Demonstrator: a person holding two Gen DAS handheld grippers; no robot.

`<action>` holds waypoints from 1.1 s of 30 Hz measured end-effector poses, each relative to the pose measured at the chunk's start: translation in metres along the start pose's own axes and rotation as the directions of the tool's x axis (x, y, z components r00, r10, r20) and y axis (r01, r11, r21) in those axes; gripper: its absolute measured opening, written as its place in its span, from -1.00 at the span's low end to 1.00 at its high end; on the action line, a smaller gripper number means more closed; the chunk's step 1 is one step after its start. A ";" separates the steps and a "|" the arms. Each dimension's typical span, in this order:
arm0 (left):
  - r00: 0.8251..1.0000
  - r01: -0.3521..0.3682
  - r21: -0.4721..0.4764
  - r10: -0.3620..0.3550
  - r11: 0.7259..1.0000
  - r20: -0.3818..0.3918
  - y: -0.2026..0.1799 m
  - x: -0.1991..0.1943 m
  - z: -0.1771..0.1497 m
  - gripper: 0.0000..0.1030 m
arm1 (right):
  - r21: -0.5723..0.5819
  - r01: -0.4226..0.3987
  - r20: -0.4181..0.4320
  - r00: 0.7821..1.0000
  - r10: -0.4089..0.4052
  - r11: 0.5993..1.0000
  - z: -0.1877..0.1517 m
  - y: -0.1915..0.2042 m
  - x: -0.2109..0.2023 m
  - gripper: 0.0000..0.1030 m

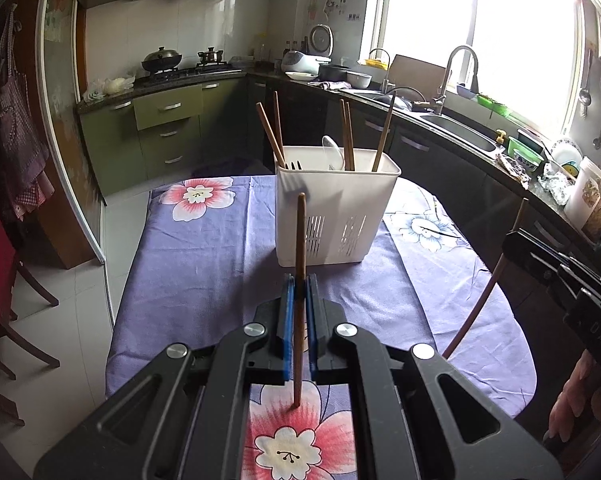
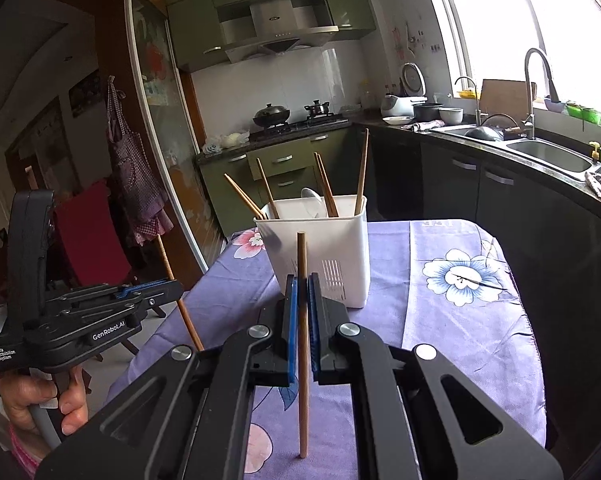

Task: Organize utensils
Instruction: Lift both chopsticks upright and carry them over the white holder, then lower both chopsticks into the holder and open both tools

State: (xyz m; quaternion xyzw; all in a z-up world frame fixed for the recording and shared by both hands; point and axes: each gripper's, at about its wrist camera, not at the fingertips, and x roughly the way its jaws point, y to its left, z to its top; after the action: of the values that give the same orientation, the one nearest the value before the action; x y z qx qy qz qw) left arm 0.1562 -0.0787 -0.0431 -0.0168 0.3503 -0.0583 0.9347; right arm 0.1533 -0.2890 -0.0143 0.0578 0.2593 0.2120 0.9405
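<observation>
the left gripper is clamped on a brown chopstick, held upright above the flowered cloth, likely so it can drop tip-first. ahead, in the middle of the table, the white holder already has several chopsticks and a white spoon leaning inside. the right gripper pinches a second chopstick the same upright way, near the holder.

Table covered by a purple floral cloth; a white slotted utensil caddy stands upright on the cloth, toward the far end.
</observation>
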 end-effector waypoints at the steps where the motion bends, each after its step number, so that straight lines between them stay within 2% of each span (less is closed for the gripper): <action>1: 1.000 0.000 0.002 0.000 1.000 0.003 0.000 -0.001 0.000 -0.89 | -0.004 0.000 0.003 1.000 0.000 1.000 0.001 0.001 -0.001 -0.88; 11: 1.000 0.012 0.023 -0.012 1.000 0.006 -0.002 -0.002 0.017 -0.89 | -0.040 0.013 0.030 0.999 -0.012 0.999 0.018 0.011 -0.002 -0.88; 18: 0.997 0.082 0.042 -0.082 0.996 -0.008 -0.007 -0.005 0.048 -0.89 | -0.095 0.015 0.060 0.998 -0.010 0.995 0.052 0.022 -0.005 -0.88; 28: 0.987 0.123 0.087 -0.131 0.989 0.092 -0.021 -0.034 0.120 -0.89 | -0.136 0.034 0.156 0.988 -0.012 0.990 0.126 0.031 -0.011 -0.88; 33: 0.978 0.131 0.084 -0.142 0.988 0.155 -0.023 -0.040 0.158 -0.89 | -0.150 0.052 0.230 0.973 -0.017 0.987 0.166 0.031 -0.011 -0.89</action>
State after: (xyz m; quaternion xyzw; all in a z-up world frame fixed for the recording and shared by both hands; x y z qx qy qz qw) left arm 0.2283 -0.0980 0.1038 -0.0112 0.2694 -0.1336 0.9537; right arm 0.2180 -0.2654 0.1406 0.0037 0.1334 0.2071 0.9692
